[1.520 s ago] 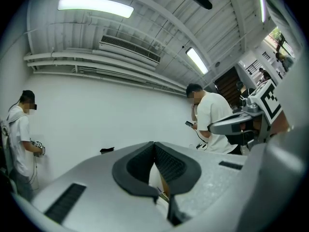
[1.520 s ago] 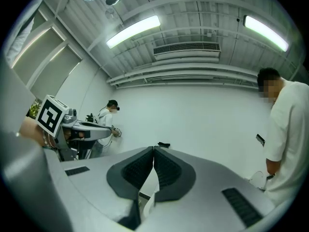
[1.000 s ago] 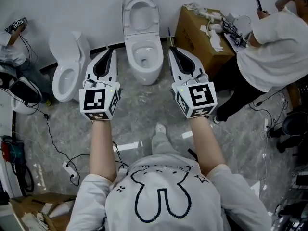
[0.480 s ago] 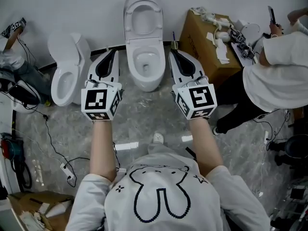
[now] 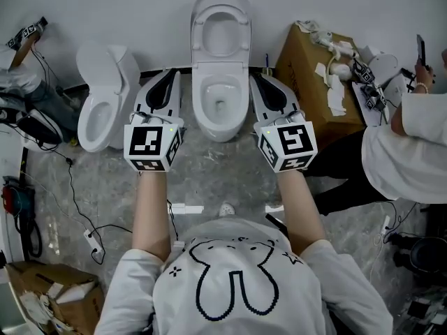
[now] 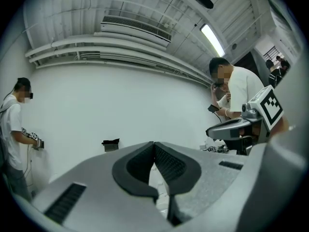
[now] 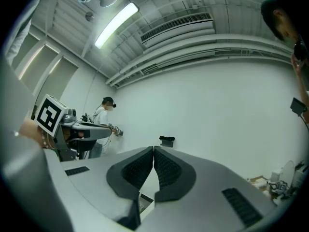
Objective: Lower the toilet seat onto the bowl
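On the floor (image 5: pixel 209 180), two toilets (image 5: pixel 221 128)

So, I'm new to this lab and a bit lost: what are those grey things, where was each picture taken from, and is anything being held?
There is no robot: a person holds two grey tongs, each carrying a marker cube. The top-down picture comes from a camera on their head and shows the left tongs and the right tongs. The other two come from cameras riding on each pair, looking along its jaws. Both pairs are shut and hold nothing. Between them, on the marble floor, stands a white toilet with its seat raised. A second toilet stands to its left, a cardboard box to its right.
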